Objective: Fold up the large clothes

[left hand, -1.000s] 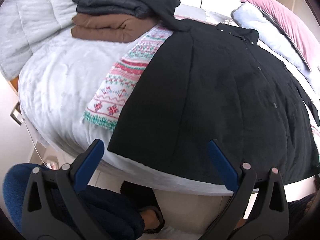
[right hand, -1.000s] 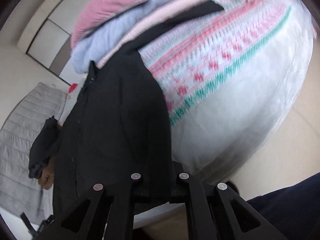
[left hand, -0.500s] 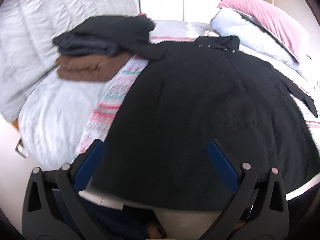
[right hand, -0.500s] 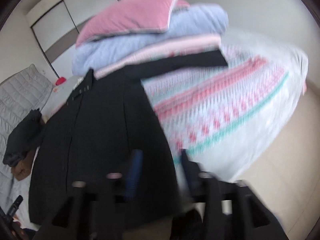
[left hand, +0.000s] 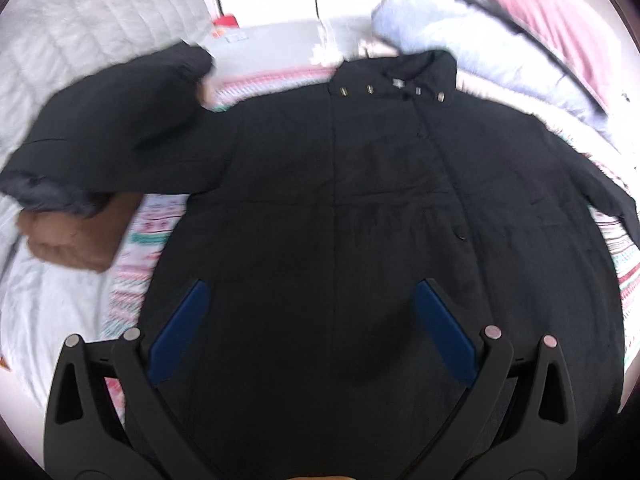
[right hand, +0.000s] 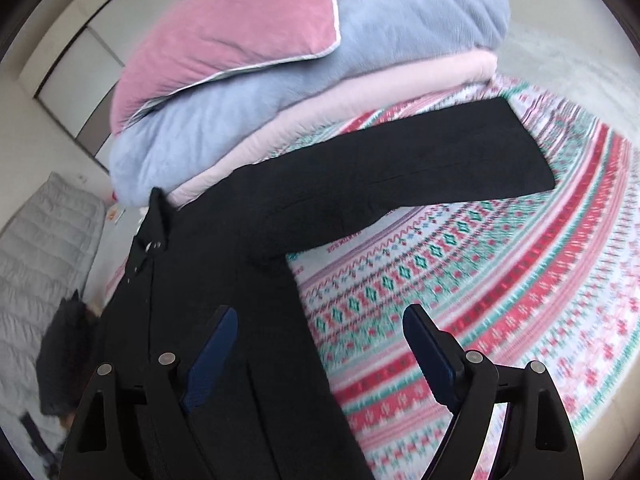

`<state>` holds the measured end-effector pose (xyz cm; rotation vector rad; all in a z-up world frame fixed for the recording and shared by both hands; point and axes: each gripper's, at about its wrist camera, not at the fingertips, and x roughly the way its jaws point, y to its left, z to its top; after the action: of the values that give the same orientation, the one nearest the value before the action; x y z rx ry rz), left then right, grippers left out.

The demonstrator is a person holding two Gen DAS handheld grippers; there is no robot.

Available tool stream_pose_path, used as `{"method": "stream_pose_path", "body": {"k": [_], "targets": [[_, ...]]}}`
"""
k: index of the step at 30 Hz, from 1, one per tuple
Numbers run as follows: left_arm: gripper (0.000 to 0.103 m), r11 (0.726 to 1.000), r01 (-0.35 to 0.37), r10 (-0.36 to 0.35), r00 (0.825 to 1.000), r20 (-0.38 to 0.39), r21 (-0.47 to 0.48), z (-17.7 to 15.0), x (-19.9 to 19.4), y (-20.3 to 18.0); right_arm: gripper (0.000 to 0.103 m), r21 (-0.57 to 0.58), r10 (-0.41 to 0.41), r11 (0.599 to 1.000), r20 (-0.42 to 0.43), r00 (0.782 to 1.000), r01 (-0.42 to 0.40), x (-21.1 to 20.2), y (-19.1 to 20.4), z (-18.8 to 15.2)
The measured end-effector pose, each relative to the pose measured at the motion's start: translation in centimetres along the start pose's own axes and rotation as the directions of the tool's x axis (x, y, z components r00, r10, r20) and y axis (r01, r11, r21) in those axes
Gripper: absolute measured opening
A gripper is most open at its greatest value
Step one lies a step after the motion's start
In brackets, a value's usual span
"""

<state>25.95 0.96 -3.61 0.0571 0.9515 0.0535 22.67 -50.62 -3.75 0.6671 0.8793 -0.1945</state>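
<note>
A large black coat (left hand: 340, 208) lies spread flat on the bed, its collar with metal snaps (left hand: 394, 80) at the far end. My left gripper (left hand: 312, 284) hovers open over the coat's lower middle, with nothing between its blue pads (left hand: 180, 332). In the right wrist view the coat's body (right hand: 224, 256) runs down the left, and one sleeve (right hand: 440, 172) stretches right across the patterned blanket. My right gripper (right hand: 320, 312) hangs above the coat's side edge. Its jaws are opening and its pads press on nothing.
A patterned pink, red and green blanket (right hand: 500, 280) lies under the coat. A pink pillow (right hand: 232, 32), a light blue blanket (right hand: 304, 92) and a pale pink one are stacked at the head. Folded dark and brown clothes (left hand: 76, 240) sit at the left beside a white quilt (left hand: 80, 28).
My right gripper, shut on the coat's hem a second ago, has let go and opened. Both grippers have moved from the bed's edge up over the coat. The left stayed open.
</note>
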Motion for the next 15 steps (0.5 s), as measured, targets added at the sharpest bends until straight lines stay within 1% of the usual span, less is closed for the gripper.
{"method": "stream_pose_path", "body": {"k": [2,3,5,7,9,12,13,14,15], "targets": [[0.103,1.0,0.007,-0.008,0.998,-0.07,-0.015,1.0,3.0,0.0,0.086,0.066,-0.024,0.997,-0.01,1.0,0.025,1.8,-1.5,1.4],[0.103,0.999,0.009,-0.012,0.995,-0.099,-0.031,1.1,4.4,0.2,0.086,0.107,-0.05,0.993,0.0,0.999,0.05,2.9,-2.4,2.6],[0.103,0.999,0.0,-0.007,0.992,-0.128,-0.055,1.0,6.5,0.6,0.086,0.178,-0.077,0.981,0.016,0.997,0.073,5.0,-4.2,4.9],[0.103,0.997,-0.014,0.003,0.989,-0.147,-0.071,1.1,8.2,0.9,0.086,0.26,-0.101,0.961,0.026,0.995,0.09,6.7,-6.6,6.7],[0.103,0.997,-0.051,0.041,0.987,-0.155,-0.059,1.4,9.4,1.0,0.086,0.318,-0.128,0.942,0.042,0.991,0.108,7.9,-8.5,8.0],[0.103,0.992,-0.124,0.119,0.985,-0.127,-0.033,1.8,10.0,1.3,0.086,0.389,-0.134,0.916,0.068,0.989,0.098,9.8,-10.6,9.7],[0.103,0.99,-0.141,0.137,0.983,-0.123,-0.025,2.1,10.2,1.6,0.086,0.403,-0.137,0.911,0.093,0.986,0.089,9.9,-11.0,10.2],[0.103,0.987,-0.163,0.16,0.98,-0.115,-0.015,2.2,10.2,1.9,0.085,0.416,-0.15,0.906,0.136,0.979,0.08,10.2,-11.2,11.0],[0.103,0.979,-0.204,0.203,0.974,-0.099,-0.001,2.3,10.2,2.1,0.084,0.42,-0.161,0.904,0.166,0.973,0.078,10.5,-11.2,11.7]]}}
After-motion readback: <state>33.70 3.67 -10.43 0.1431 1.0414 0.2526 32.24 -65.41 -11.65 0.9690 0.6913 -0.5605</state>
